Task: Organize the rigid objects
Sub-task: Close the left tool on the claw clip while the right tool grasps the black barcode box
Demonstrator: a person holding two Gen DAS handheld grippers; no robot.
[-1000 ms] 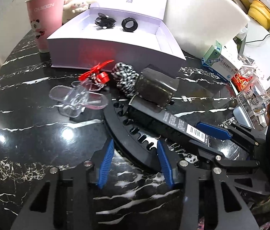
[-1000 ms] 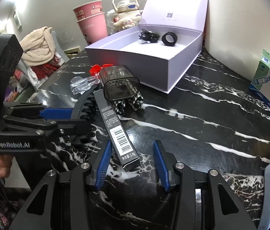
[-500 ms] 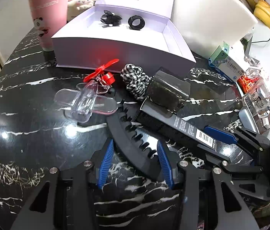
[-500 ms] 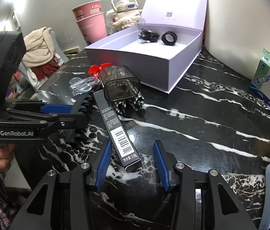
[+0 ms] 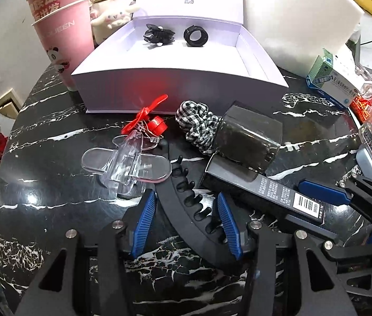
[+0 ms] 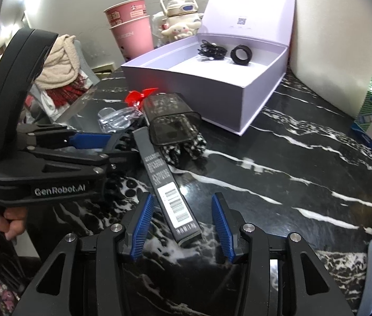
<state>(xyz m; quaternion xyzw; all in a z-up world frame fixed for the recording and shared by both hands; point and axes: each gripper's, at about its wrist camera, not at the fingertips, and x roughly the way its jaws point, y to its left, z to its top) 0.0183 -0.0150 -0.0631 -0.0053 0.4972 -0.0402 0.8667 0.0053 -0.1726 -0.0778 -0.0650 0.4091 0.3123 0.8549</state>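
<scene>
On the black marble table a curved black toothed comb (image 5: 183, 200) lies between the pads of my left gripper (image 5: 186, 218). The jaws are open, with small gaps either side. My right gripper (image 6: 183, 218) is open astride the near end of a long black barcoded box (image 6: 170, 192), not touching it. In the right wrist view one blue finger (image 6: 88, 141) of the left gripper reaches in from the left. A smoky clear case (image 5: 246, 144) lies over a checked scrunchie (image 5: 196, 126). A clear plastic clip (image 5: 125, 163) and a red propeller clip (image 5: 149, 121) lie beside them.
An open white box (image 5: 180, 89) behind the pile holds a black hair clip (image 5: 158, 35) and a black ring (image 5: 196, 35). Pink paper cups (image 5: 62, 39) stand at its left and a white block (image 5: 299, 18) at its right. A medicine carton (image 5: 331, 87) lies right. A hand (image 6: 4, 221) holds the left gripper.
My left gripper has moved forward along the comb toward the white box and tipped a little. The comb stays between its pads. The right gripper has not moved.
</scene>
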